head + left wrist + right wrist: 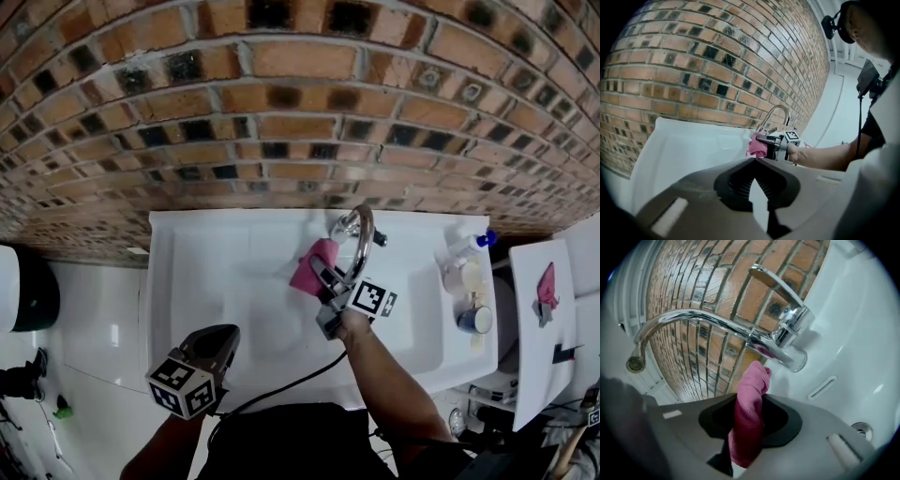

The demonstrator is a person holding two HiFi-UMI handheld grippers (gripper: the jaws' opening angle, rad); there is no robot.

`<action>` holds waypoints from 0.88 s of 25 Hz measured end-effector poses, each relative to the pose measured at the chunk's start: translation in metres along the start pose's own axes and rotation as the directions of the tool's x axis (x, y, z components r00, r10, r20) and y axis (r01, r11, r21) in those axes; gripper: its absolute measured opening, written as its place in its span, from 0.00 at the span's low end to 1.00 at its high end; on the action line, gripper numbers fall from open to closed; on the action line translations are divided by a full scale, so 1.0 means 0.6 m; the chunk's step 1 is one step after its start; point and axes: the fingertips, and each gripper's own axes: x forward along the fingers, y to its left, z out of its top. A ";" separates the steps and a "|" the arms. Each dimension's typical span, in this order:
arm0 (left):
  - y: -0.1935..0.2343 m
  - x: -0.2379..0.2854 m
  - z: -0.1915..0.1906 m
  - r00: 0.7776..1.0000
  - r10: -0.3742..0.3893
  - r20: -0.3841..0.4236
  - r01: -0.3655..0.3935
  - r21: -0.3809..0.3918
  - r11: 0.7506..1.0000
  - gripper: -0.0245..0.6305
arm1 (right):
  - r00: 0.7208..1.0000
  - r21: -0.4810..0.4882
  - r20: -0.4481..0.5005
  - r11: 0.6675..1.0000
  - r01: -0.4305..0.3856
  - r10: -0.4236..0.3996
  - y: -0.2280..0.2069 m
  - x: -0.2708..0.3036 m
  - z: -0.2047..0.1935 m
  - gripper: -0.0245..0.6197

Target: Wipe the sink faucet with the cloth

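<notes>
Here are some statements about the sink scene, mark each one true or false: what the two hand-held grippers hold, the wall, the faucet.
1. The right hand-held gripper is clamped on the pink cloth. True.
2. The left hand-held gripper holds a sponge. False: its jaws are together with nothing between them.
3. The wall behind the sink is white tile. False: it is brick.
4. The cloth's tip is close under the chrome faucet. True; whether they touch cannot be told.
5. Water is running from the faucet. False: no stream shows at the spout.
</notes>
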 end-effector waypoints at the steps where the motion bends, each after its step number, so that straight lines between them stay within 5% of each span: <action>1: 0.000 0.004 0.002 1.000 -0.001 -0.003 0.001 0.002 1.000 0.05 | 1.000 0.014 0.011 1.000 -0.006 0.006 -0.004 0.005 0.004 0.24; 4: 0.001 0.015 0.008 1.000 -0.007 -0.001 0.007 -0.019 1.000 0.05 | 0.998 0.057 0.057 0.998 -0.027 0.023 -0.016 0.018 0.018 0.24; 8: 0.009 0.022 0.012 1.000 0.002 -0.007 -0.002 -0.024 1.000 0.05 | 0.981 0.146 0.090 0.976 0.160 -0.175 -0.080 0.002 0.023 0.24; 9: 0.011 0.023 0.011 1.000 0.006 -0.011 -0.006 -0.025 1.000 0.05 | 0.982 0.158 0.097 0.977 0.143 -0.160 -0.076 0.007 0.026 0.24; 11: 0.015 0.024 0.006 1.000 0.013 -0.022 -0.013 -0.030 0.999 0.05 | 0.985 0.158 0.152 0.982 -0.101 0.077 -0.017 0.035 0.044 0.24; 13: 0.017 0.023 0.002 0.999 0.018 -0.028 -0.019 -0.036 0.999 0.05 | 0.928 0.139 0.218 0.932 -0.335 0.301 0.041 0.051 0.066 0.24; 15: 0.018 0.022 0.000 0.999 0.020 -0.030 -0.021 -0.039 0.999 0.05 | 0.886 0.129 0.258 0.895 -0.427 0.385 0.066 0.054 0.081 0.24; 19: 0.018 0.024 -0.002 0.999 0.020 -0.035 -0.022 -0.040 0.999 0.05 | 0.954 0.177 0.239 0.958 -0.224 0.179 0.022 0.043 0.080 0.24; 22: 0.012 0.026 -0.001 0.999 0.015 -0.033 -0.016 -0.035 0.999 0.05 | 0.959 0.168 0.230 0.964 -0.206 0.165 0.024 0.035 0.084 0.24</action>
